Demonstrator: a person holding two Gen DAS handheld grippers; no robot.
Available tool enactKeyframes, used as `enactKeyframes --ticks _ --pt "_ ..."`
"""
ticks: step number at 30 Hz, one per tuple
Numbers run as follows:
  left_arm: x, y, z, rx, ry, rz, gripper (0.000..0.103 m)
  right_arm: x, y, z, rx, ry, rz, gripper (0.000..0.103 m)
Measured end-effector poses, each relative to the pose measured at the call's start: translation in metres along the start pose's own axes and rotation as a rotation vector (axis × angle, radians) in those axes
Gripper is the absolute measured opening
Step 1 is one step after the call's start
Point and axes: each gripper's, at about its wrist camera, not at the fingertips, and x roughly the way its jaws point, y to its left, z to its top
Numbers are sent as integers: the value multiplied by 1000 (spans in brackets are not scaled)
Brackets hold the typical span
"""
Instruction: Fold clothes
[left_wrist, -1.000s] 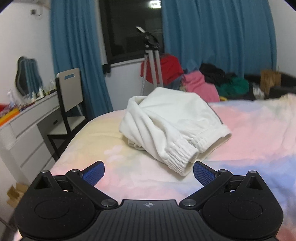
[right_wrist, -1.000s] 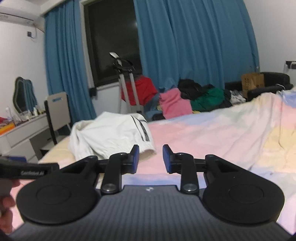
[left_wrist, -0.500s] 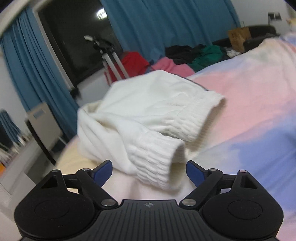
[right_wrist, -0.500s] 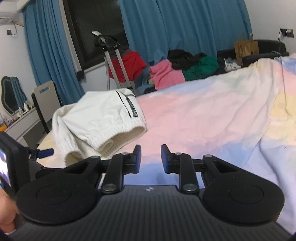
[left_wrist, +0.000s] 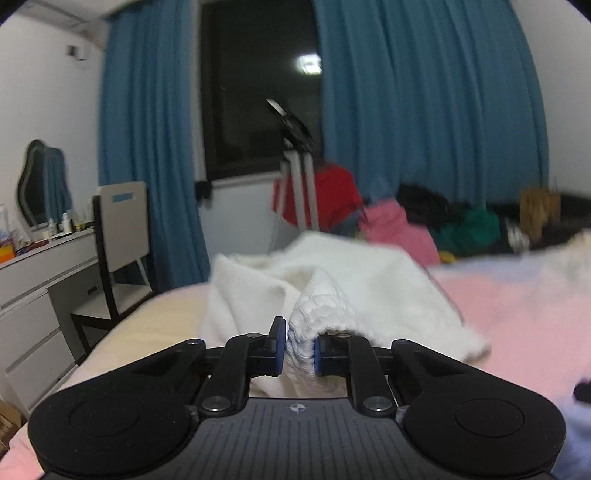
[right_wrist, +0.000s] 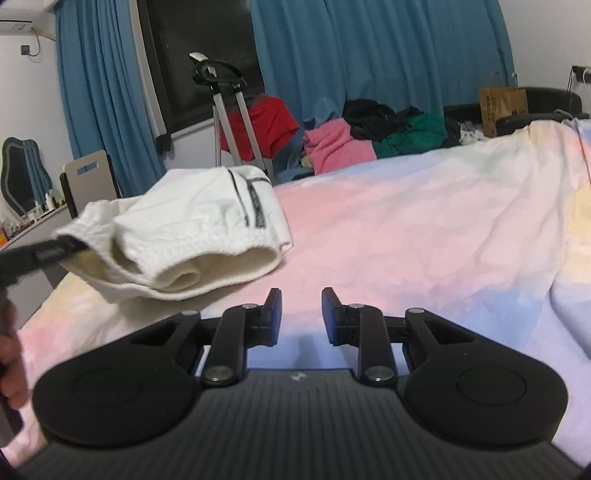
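White sweatpants (left_wrist: 369, 280) lie bunched on bed (left_wrist: 524, 317). Left wrist view: left gripper (left_wrist: 299, 349) fingers clamp the ribbed cuff.
Right wrist view: right gripper (right_wrist: 301, 317) fingers narrow, holding nothing, above the sheet beside the sweatpants (right_wrist: 192, 229); cuff raised at left.

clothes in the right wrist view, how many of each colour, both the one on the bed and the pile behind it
white: 1, the white garment on the bed, its cuff held by the left gripper
red: 1
pink: 1
black: 1
green: 1
total: 5; the pile may hide more
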Motion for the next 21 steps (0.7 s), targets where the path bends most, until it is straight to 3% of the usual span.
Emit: enactKeyframes --ticks 5,11,13,18,21 --pt "-53 36 36 -123 -84 -12 11 -19 9 4 -48 -40 28 27" --pt "-128 112 69 -269 -92 -76 10 -50 22 8 -106 -81 73 27" --pt "-146 137 68 -274 -67 -81 10 -61 28 5 -111 -64 115 28" --pt "-145 175 43 -254 65 -14 10 -74 49 -9 -154 46 238 29" --pt "-132 193 32 -289 113 24 10 -69 62 -15 -189 108 263 38"
